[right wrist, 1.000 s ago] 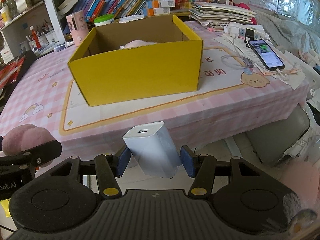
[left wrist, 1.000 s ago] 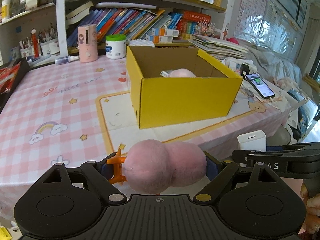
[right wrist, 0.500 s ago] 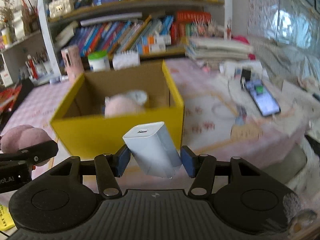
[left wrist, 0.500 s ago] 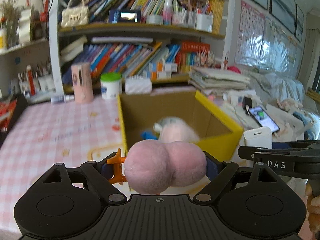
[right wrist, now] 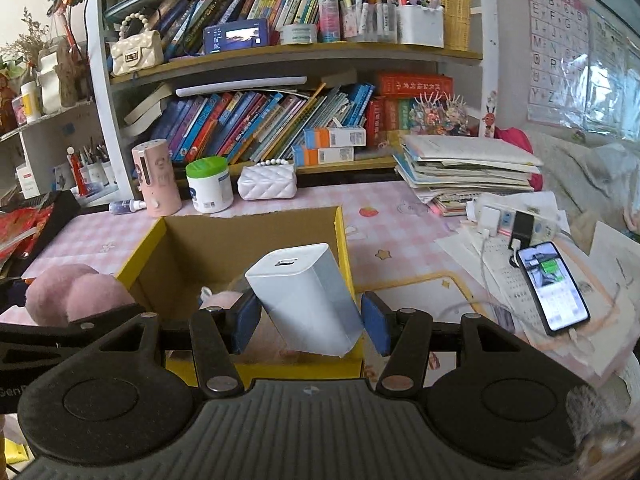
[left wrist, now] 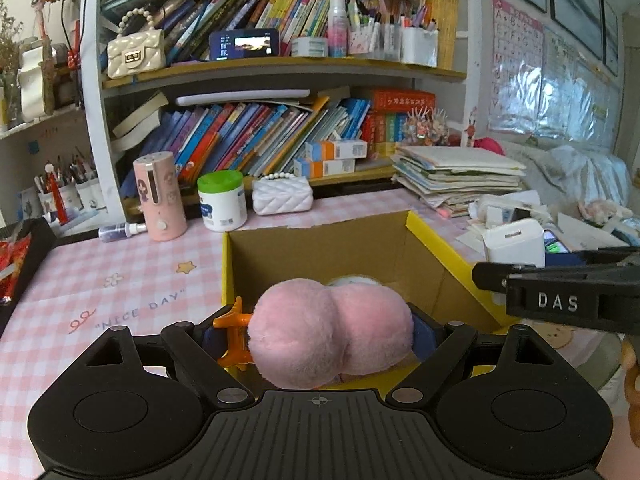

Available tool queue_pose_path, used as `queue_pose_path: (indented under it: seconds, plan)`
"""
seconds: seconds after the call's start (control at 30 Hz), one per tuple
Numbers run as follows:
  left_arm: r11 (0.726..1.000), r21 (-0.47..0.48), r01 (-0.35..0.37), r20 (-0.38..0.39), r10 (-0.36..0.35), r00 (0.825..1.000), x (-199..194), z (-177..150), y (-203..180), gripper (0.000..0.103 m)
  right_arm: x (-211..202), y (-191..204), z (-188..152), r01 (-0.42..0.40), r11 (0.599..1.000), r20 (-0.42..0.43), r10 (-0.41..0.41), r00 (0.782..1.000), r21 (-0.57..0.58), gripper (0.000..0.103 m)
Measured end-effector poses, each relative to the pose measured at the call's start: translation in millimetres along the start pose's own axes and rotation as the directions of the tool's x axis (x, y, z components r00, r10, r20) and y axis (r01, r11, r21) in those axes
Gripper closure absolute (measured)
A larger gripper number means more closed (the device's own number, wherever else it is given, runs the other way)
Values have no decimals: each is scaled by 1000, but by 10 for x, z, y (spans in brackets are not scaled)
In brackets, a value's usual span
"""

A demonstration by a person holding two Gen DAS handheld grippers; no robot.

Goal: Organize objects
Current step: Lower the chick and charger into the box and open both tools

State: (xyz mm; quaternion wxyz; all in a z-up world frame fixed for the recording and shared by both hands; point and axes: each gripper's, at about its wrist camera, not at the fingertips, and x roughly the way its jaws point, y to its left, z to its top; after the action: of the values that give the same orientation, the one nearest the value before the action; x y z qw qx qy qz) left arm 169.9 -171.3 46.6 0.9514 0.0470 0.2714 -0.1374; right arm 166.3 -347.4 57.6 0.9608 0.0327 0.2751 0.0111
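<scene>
Both of my hands have come forward and a little upward in the last second, and the yellow box [left wrist: 448, 248] now lies directly under the two grippers instead of far ahead on the tabletop [left wrist: 120, 280]. One second ago I saw its front wall from outside; now I look down into the brown inside. The left gripper [left wrist: 330, 330] stays closed on the pink plush toy [left wrist: 330, 328], its pads pressing both sides, jaws quite wide because the toy is bulky. The right gripper [right wrist: 310, 322] stays closed on the white charger [right wrist: 306, 298], which sits tilted between the blue pads. Something pink and white already lies on the box floor [right wrist: 224, 296]. I judge the carrying is almost finished: both things hang over the opening, so lowering and releasing should come next.
</scene>
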Motion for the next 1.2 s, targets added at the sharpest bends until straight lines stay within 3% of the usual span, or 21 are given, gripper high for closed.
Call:
queue_pose_path:
  seconds: [0.27,0.53,0.97,1.2]
  plan:
    - [999,-20,-33,-34,32,999,331,132,26,16,399,-28,228,-29,998,-3,29,1000,-50,50]
    - [998,25,-51,-89,53,995,598,104,-41,16,817,58,370,-76,991,-53,70,996,-114,50]
    - [996,64,-59,-165,69,984,800,-73,-81,15,1366,340,192,-157,962,-244,102,965,-221,50]
    - [996,57,-65,-172,74,982,814,-89,-61,14,1435,350,161,-159,960,-265,95,960,-231,50]
